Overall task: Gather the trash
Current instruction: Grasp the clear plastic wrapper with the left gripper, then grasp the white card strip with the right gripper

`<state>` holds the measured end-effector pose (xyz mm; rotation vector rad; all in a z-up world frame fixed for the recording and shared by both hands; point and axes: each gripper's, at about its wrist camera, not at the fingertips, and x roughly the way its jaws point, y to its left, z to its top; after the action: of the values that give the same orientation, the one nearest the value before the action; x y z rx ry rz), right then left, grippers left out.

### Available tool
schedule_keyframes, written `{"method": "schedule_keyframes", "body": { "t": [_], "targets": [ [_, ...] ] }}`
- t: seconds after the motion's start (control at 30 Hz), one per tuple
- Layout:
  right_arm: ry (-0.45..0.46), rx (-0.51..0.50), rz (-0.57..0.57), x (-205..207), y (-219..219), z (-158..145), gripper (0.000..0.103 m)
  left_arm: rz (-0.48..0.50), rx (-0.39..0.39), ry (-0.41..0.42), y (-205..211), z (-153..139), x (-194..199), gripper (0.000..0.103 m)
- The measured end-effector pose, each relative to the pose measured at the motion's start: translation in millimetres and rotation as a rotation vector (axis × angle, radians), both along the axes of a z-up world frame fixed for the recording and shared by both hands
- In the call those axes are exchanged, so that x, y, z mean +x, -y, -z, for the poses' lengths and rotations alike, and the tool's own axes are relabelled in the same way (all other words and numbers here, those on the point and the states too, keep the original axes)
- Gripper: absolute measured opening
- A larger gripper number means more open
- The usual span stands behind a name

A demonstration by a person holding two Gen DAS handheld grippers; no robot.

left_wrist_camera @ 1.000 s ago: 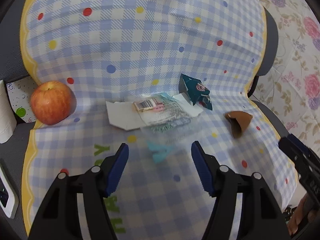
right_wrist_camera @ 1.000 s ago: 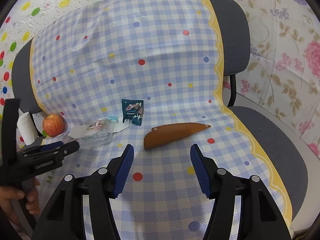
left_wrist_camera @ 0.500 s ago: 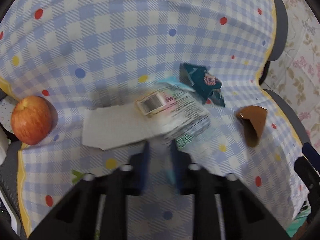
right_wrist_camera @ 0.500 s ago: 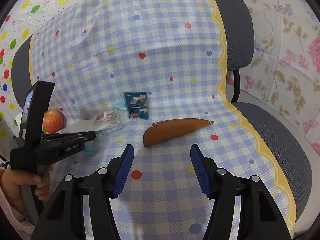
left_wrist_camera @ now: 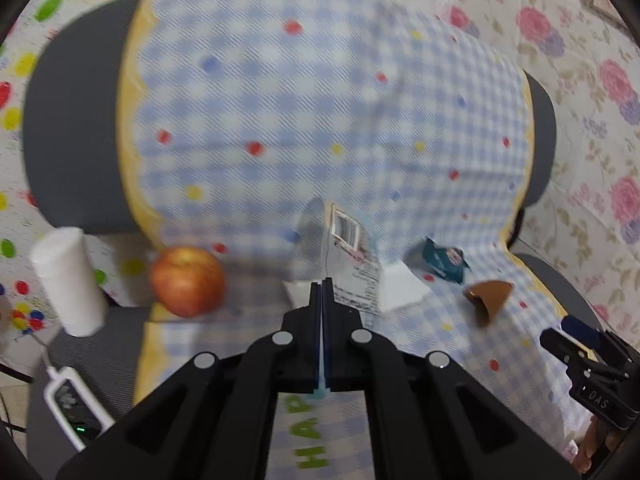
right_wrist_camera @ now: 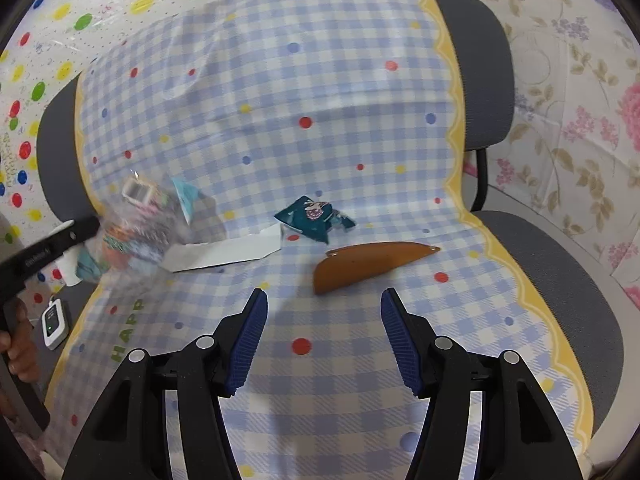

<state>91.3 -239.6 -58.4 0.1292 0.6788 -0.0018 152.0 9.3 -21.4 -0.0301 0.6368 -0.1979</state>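
My left gripper (left_wrist_camera: 322,285) is shut on a clear plastic wrapper (left_wrist_camera: 352,248) with a barcode label and holds it lifted above the checked cloth (left_wrist_camera: 360,120). In the right wrist view the same left gripper (right_wrist_camera: 93,226) comes in from the left with the crinkled wrapper (right_wrist_camera: 136,216) hanging blurred at its tip. My right gripper (right_wrist_camera: 322,300) hovers open over the cloth (right_wrist_camera: 320,380), with nothing between its fingers. Just beyond it lie a brown half-moon piece (right_wrist_camera: 372,264), a teal snack wrapper (right_wrist_camera: 312,216) and a white paper scrap (right_wrist_camera: 232,252).
A red apple (left_wrist_camera: 186,280) rests at the cloth's left edge, beside a white paper roll (left_wrist_camera: 68,280). A small white device (left_wrist_camera: 72,412) lies on the grey chair seat (right_wrist_camera: 560,272). The cloth drapes over the chair back. Floral sheeting hangs at the right.
The left gripper closed on the clear wrapper and lifted it off the cloth, uncovering the white paper scrap. The right gripper stayed still and open.
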Motion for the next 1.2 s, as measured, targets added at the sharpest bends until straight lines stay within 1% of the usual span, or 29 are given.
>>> {"method": "schedule_keyframes", "body": {
  "t": [0.1,0.17,0.33,0.5,0.67,0.77,1.03,1.2],
  "targets": [
    [-0.018,0.014,-0.051,6.3,-14.0,2.9,0.061,-0.024,-0.008,0.019,-10.9,-4.7,-4.4,0.0],
    [-0.037,0.012,-0.088,15.3,-27.4,6.9,0.061,-0.033,-0.003,0.016,-16.9,-0.3,-3.6,0.0],
    [-0.102,-0.017,-0.169,47.5,-60.1,19.8,0.061,-0.048,-0.034,-0.007,-30.4,14.9,0.6,0.0],
    [-0.155,-0.081,-0.214,80.0,-87.5,32.4,0.061,-0.072,-0.061,0.001,-46.2,19.2,7.6,0.0],
    [-0.211,-0.208,-0.228,110.6,-112.5,49.2,0.062,-0.086,-0.085,-0.004,-60.1,23.4,14.4,0.0],
    [-0.249,-0.224,-0.236,123.3,-116.5,55.9,0.061,-0.09,-0.099,-0.01,-65.1,27.8,19.5,0.0],
    [-0.258,-0.287,-0.272,150.3,-129.1,58.0,0.061,-0.098,-0.124,-0.031,-68.7,37.8,33.0,0.0],
    [-0.238,-0.331,-0.324,161.2,-143.8,53.3,0.057,-0.101,-0.119,-0.03,-67.6,37.5,34.4,0.0]
  ]
}}
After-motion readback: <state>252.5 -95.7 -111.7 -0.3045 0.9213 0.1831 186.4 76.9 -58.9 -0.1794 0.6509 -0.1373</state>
